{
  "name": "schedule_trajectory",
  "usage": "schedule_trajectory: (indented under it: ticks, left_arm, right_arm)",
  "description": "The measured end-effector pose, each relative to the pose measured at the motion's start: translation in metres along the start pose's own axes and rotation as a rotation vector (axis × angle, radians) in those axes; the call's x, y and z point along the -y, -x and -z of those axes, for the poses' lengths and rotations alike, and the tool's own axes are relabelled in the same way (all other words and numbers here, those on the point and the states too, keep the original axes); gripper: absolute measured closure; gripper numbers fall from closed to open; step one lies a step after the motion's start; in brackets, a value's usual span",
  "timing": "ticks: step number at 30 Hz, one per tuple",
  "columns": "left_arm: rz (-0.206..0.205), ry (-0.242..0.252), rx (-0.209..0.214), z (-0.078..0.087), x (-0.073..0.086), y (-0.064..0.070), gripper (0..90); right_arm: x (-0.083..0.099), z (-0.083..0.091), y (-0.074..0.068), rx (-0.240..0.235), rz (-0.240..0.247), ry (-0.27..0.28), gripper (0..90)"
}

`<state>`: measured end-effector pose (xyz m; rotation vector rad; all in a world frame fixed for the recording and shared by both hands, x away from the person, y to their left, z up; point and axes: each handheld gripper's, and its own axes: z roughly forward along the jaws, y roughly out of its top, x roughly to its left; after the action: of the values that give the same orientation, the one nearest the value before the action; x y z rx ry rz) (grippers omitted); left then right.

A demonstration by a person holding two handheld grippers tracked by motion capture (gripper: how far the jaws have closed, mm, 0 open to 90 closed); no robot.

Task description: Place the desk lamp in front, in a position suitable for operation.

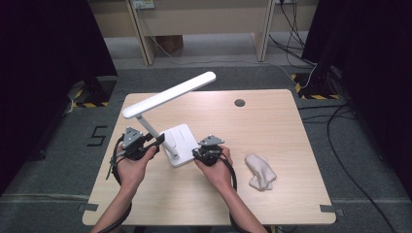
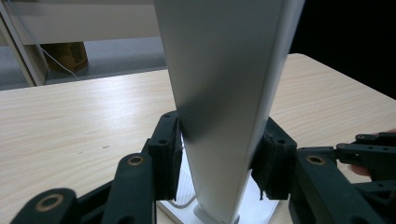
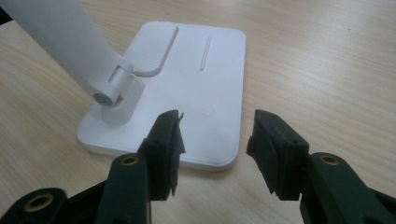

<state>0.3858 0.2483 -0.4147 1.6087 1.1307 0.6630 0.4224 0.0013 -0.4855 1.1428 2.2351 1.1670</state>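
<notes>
Lamp [image 1: 167,94] — plain white, unlabelled.

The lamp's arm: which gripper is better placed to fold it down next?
Left, probably. The left gripper already has its jaws on both sides of the lamp's arm. The right gripper is open near the lamp's base, where it could steady it.

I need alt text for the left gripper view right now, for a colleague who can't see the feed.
The left hand-held gripper clamps the white desk lamp's arm between its two black jaws, just above the lamp's base. Behind it a light wooden table runs back toward pale furniture legs, and part of the other hand-held gripper shows at the right edge.
</notes>
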Motion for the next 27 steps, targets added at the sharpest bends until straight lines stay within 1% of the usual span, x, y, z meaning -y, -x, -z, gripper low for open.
schedule_trajectory:
  ticks: [1,3,4,5,6,7,8,9,10,12,13,14,15,17,18,19,20,23,25,27]
  left_arm:
    - [0.004,-0.002,0.004,0.0,0.0,-0.001,56.6]
    - [0.004,-0.003,-0.007,0.001,0.0,0.0,56.0]
    - [0.005,0.001,-0.017,0.001,0.0,0.001,52.3]
    - [0.0,0.001,-0.026,0.0,0.002,0.004,49.7]
    - [-0.003,0.002,-0.033,-0.001,0.003,0.007,49.7]
    - [-0.007,0.008,-0.058,-0.004,0.004,0.01,46.1]
    - [-0.007,0.008,-0.058,-0.004,0.004,0.01,45.8]
    - [-0.002,0.013,-0.07,-0.005,0.004,0.012,45.8]
    - [0.003,0.017,-0.081,-0.007,0.003,0.014,46.1]
    - [0.001,0.014,-0.087,-0.007,0.002,0.014,46.7]
    - [0.001,0.016,-0.092,-0.008,0.002,0.014,48.9]
    - [-0.008,0.01,-0.105,-0.009,0.0,0.013,53.1]
    - [-0.008,0.01,-0.105,-0.009,0.0,0.013,56.7]
    - [0.004,0.006,-0.108,-0.008,-0.001,0.012,57.4]
    - [0.003,0.004,-0.111,-0.008,-0.002,0.012,57.9]
    - [0.008,0.006,-0.112,-0.008,-0.002,0.012,58.5]
    - [0.008,0.006,-0.112,-0.008,-0.002,0.012,58.6]
    - [0.028,0.008,-0.105,-0.008,-0.003,0.01,59.3]
    - [0.037,0.011,-0.103,-0.008,-0.004,0.009,60.6]
    - [0.046,0.021,-0.095,-0.008,-0.007,0.009,61.2]
  right_arm:
    - [0.0,-0.001,-0.001,-0.002,-0.006,-0.003,52.2]
    - [-0.001,-0.004,-0.002,-0.005,0.003,-0.014,52.2]
    - [0.0,-0.006,-0.003,-0.005,-0.006,-0.024,52.2]
    - [0.0,-0.007,-0.003,-0.003,-0.003,-0.027,52.2]
    - [0.0,-0.007,-0.003,-0.003,-0.003,-0.027,52.2]
    - [0.0,-0.008,-0.003,-0.003,-0.007,-0.028,52.2]
    - [0.0,-0.008,-0.003,-0.003,-0.007,-0.028,52.2]
    - [0.0,-0.009,-0.004,-0.001,-0.016,-0.028,52.2]
    - [0.0,-0.01,-0.004,0.0,-0.007,-0.03,52.2]
    - [0.0,-0.01,-0.005,0.003,-0.007,-0.03,52.2]
    - [0.0,-0.011,-0.005,0.004,-0.005,-0.033,52.2]
    - [0.0,-0.013,-0.005,0.005,-0.005,-0.039,52.2]
    - [0.0,-0.013,-0.005,0.005,-0.005,-0.039,52.2]
    - [0.0,-0.014,-0.004,0.011,-0.007,-0.041,52.2]
    - [0.0,-0.014,-0.004,0.013,-0.011,-0.04,52.2]
    - [0.0,-0.015,-0.004,0.014,-0.02,-0.045,52.2]
    - [0.0,-0.015,-0.004,0.014,-0.02,-0.045,52.2]
    - [0.001,-0.017,-0.005,0.014,-0.016,-0.051,52.2]
    - [0.003,-0.018,-0.006,0.023,-0.005,-0.049,52.2]
    - [0.004,-0.018,-0.007,0.016,-0.012,-0.053,52.2]
